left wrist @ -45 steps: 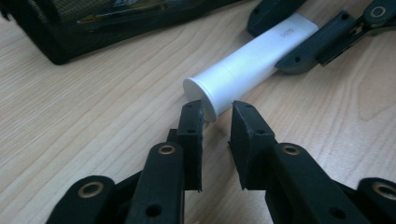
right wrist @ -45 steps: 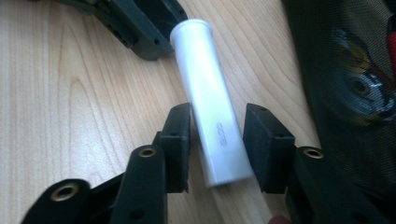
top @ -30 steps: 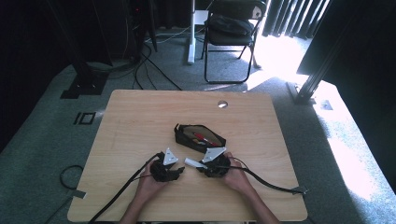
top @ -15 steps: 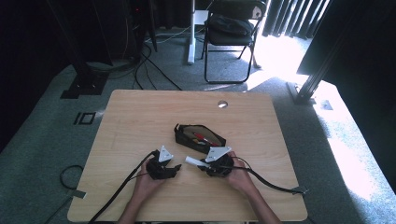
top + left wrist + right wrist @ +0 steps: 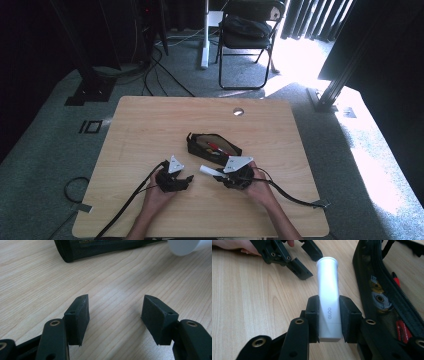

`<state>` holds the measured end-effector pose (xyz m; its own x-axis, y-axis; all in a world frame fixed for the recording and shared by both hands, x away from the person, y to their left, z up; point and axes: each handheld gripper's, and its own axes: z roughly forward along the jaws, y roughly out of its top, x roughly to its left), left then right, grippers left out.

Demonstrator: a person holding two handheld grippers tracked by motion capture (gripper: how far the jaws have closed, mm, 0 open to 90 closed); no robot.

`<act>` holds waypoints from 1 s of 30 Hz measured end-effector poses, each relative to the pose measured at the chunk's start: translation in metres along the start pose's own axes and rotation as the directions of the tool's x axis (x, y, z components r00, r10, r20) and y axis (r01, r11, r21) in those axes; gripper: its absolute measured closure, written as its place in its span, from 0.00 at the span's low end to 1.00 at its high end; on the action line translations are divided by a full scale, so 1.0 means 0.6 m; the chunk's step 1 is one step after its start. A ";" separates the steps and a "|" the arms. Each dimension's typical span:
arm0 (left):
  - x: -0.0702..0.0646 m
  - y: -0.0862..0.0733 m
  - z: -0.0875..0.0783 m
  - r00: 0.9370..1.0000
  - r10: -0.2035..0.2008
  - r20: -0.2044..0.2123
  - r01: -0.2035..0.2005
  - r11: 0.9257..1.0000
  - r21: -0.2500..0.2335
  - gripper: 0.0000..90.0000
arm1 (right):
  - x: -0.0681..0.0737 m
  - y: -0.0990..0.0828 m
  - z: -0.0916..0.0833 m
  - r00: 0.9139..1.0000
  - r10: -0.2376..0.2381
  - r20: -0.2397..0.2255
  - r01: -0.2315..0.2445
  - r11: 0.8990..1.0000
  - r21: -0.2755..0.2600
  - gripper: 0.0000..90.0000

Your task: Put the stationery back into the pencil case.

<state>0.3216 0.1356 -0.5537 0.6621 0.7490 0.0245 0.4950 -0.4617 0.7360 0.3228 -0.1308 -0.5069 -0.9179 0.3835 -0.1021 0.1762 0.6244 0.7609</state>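
Wooden table [image 5: 150,125]: glue stick [image 5: 329,297] long axis toward left hand-held gripper [image 5: 298,258].

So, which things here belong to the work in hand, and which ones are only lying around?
Part of the work:
- white glue stick, clamped in the right gripper
- black pencil case, open on the table
- left gripper, jaws just opened, nothing between them

Only lying around:
- folding chair
- cables on the floor
- hole in the table

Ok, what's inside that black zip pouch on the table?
The black zip pouch lies open: a red pen-like item, another red tip and something yellowish behind its mesh pocket show. The mesh and the pouch wall cover the rest, so the other contents cannot be made out.
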 end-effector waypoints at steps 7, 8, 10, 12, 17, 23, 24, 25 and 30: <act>0.001 0.000 0.001 1.000 -0.004 0.000 0.004 1.000 0.003 0.40 | 0.002 0.005 -0.016 1.000 0.002 0.004 -0.002 1.000 -0.027 0.79; 0.001 0.000 0.001 1.000 -0.002 0.000 0.002 1.000 0.005 0.40 | 0.002 0.005 -0.017 1.000 0.001 0.005 -0.001 1.000 -0.028 0.79; 0.001 0.000 0.001 1.000 -0.001 0.000 0.001 1.000 0.005 0.40 | 0.003 0.006 -0.021 1.000 0.000 0.006 0.000 1.000 -0.030 0.79; 0.001 0.000 0.001 1.000 -0.002 0.000 0.002 1.000 0.005 0.40 | 0.004 0.006 -0.024 1.000 -0.002 0.007 0.002 0.999 -0.034 0.79; 0.001 0.000 0.001 1.000 -0.002 0.000 0.002 1.000 0.005 0.40 | 0.005 0.008 -0.032 1.000 -0.006 0.015 0.007 0.999 -0.047 0.79; 0.001 0.000 0.001 1.000 -0.002 0.000 0.002 1.000 0.005 0.40 | 0.006 0.011 -0.042 1.000 -0.007 0.030 0.009 0.998 -0.062 0.79; 0.001 0.000 0.001 1.000 -0.002 0.000 0.002 1.000 0.006 0.40 | 0.006 0.011 -0.045 0.999 -0.006 0.034 0.008 0.998 -0.061 0.79; 0.001 0.000 0.001 1.000 -0.002 0.000 0.002 1.000 0.006 0.40 | 0.006 0.011 -0.047 0.999 -0.006 0.037 0.008 0.998 -0.063 0.79; 0.001 0.000 0.001 1.000 -0.002 0.000 0.002 1.000 0.005 0.40 | 0.004 0.014 -0.057 0.999 -0.004 0.051 0.008 0.997 -0.074 0.79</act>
<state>0.3224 0.1358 -0.5538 0.6610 0.7500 0.0228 0.4995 -0.4625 0.7325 0.3097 -0.1478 -0.4790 -0.8992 0.4151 -0.1379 0.1421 0.5753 0.8055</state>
